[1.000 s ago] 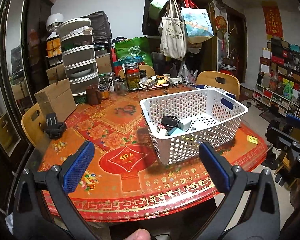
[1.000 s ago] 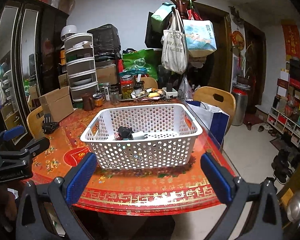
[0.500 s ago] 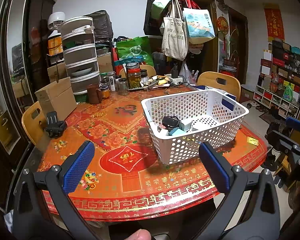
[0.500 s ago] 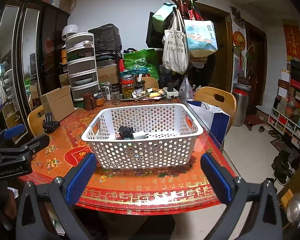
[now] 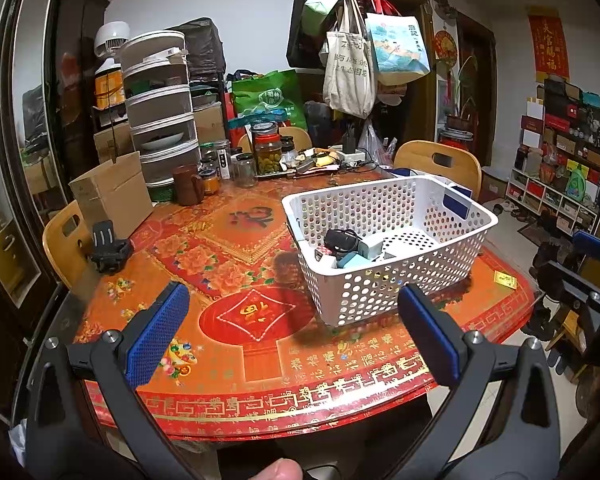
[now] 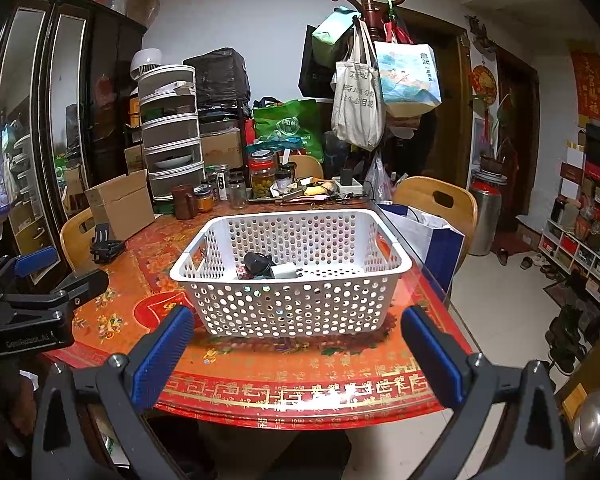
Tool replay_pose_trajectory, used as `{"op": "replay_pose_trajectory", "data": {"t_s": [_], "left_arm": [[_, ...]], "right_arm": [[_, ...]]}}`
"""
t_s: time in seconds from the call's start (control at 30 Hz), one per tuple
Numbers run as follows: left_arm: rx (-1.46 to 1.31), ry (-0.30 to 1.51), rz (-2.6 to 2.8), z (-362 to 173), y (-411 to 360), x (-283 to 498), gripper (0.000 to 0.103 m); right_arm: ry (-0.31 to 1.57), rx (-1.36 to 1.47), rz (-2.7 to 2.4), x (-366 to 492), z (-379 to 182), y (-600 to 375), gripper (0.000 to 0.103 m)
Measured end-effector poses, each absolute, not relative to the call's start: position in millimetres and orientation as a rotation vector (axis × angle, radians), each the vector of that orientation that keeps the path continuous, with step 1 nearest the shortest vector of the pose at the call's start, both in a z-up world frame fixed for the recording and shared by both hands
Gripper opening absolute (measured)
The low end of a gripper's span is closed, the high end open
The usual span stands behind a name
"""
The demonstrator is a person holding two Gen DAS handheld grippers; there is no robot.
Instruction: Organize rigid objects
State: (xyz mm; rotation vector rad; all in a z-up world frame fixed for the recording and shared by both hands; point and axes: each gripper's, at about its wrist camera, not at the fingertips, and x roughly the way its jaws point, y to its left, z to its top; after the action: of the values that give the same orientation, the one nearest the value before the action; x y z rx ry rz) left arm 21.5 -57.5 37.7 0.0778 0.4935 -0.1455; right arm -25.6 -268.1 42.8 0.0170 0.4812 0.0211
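Both your tools are spread wide and hold nothing: left tool (image 5: 292, 336) hangs off the near edge of the bench (image 5: 260, 364), left of the white basket (image 6: 288, 300); right tool (image 6: 296, 348) hangs just in front of the basket's near long wall.

Basket sits on the bench toward its right side. Inside, at the basket's left end: a black gadget w/ cable (image 6: 258, 263), a white charger block (image 6: 283, 270), a small red-patterned cube (image 6: 242, 270), plus a pale blue box (image 5: 350, 260) seen only from the left wrist. Rest of the basket floor is bare.

Risks, as I judge them:
- The black clamp-like mount (image 5: 110, 246), far left of the basket near the cardboard box (image 5: 114, 196), looks like the only loose rigid item left. Odd shape, so a pinch on the thin upright part may let it twist or drop.
- Reaching in w/ the right tool over the near wall could nudge the light basket toward the bench's right edge.
- Cable may snag if you re-sort the pile.

Basket's long axis runs left-right across the right wrist view; from the left wrist it angles away to the right. The mount's ribbed part stands upright, leaning slightly.
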Motion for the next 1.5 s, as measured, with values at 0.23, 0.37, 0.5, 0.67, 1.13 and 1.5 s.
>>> {"op": "replay_pose_trajectory", "data": {"t_s": [0.23,0.37,0.5,0.67,1.13,1.5], "left_arm": [[0.077,0.495,-0.144,38.7,-58.8,22.9,0.103],[0.077,0.494,-0.143,38.1,-60.4,22.9,0.103],[0.075,0.495,-0.142,38.0,-61.7,23.3,0.103],[0.076,0.497,-0.144,37.4,-62.4,23.4,0.103],[0.075,0.498,-0.137,36.8,-68.0,24.8,0.103],[0.079,0.495,-0.139,34.8,-69.9,23.4,0.103]], "right_arm": [[0.481,0.017,0.021,-25.5,42.8,-267.8,0.103],[0.482,0.014,0.025,-25.6,42.7,-267.1,0.103],[0.482,0.011,0.029,-26.6,42.7,-266.4,0.103],[0.482,0.011,0.029,-26.8,42.9,-265.9,0.103],[0.48,0.009,0.033,-27.5,43.2,-264.5,0.103],[0.484,0.001,0.044,-29.1,42.7,-262.1,0.103]]}}
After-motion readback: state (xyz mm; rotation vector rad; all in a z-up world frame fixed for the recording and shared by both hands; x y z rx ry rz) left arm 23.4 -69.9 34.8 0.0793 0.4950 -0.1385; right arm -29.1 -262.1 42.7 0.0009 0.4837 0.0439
